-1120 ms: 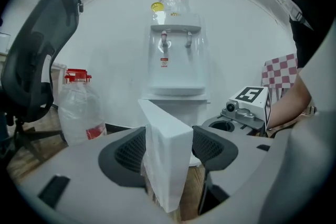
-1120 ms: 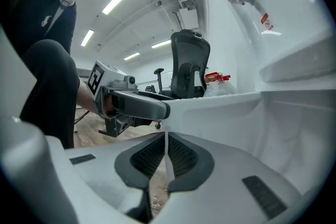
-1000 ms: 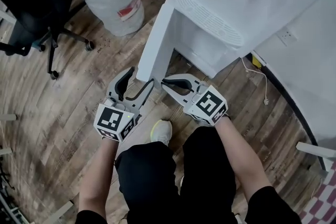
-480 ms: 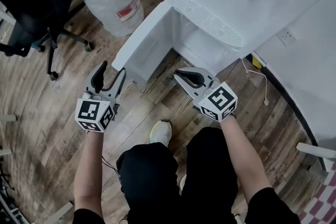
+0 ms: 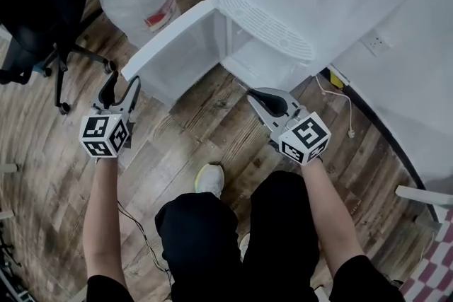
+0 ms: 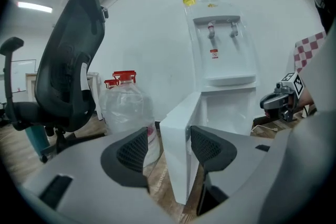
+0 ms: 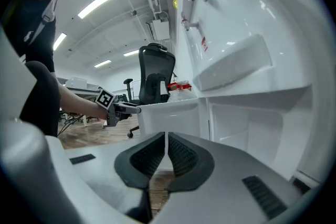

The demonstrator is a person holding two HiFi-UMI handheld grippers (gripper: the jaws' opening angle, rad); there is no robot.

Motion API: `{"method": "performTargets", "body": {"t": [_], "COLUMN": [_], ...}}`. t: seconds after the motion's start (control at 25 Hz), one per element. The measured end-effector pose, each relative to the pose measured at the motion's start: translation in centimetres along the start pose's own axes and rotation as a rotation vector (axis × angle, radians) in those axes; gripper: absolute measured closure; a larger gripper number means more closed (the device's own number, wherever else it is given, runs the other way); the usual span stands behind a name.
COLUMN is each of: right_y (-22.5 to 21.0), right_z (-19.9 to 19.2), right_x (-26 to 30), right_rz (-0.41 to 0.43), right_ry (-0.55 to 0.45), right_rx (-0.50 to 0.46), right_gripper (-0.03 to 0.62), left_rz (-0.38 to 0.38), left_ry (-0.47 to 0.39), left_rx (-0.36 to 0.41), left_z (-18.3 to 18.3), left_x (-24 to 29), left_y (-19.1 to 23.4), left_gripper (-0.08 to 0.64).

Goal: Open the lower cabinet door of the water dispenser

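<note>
Lower cabinet door [image 5: 177, 46] stands wide open; left tongs [image 5: 122, 83] apart at its free edge, apparently guiding it; right tongs [image 5: 255, 93] together, empty.

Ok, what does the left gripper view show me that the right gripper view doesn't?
Only the left gripper view: the left gripper's jaws, apart, with the cabinet door edge-on in front of them. Only the right gripper view: the right gripper's jaws, together, and that door's inner face. Both: the dispenser, the office chair, the water jug.
</note>
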State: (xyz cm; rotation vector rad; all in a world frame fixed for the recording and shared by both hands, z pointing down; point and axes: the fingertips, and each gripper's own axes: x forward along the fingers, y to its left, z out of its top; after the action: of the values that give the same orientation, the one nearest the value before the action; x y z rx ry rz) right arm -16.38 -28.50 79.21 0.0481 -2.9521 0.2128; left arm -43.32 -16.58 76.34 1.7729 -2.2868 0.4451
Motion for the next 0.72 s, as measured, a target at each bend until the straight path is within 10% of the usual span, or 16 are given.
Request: {"method": "performTargets", "body": {"t": [0.4, 0.72], "right_y": [-4.0, -0.1], "right_z": [-1.6, -0.3], "right_x": [-2.5, 6.1], "right_rz": [-0.176, -0.027], "right_ry": [0.054, 0.06], "right_rx": [0.037, 0.031], "right_gripper": [0.557, 0.566], "left_rz": [0.032, 0.077], "left_ry": [0.05, 0.053], "left_rx": [-0.103, -0.168], "left_z": [-2.6, -3.0], "left_x": [4.8, 6.8], "left_y": [1.6, 2.7], "left_gripper": [0.322, 0.333]}}
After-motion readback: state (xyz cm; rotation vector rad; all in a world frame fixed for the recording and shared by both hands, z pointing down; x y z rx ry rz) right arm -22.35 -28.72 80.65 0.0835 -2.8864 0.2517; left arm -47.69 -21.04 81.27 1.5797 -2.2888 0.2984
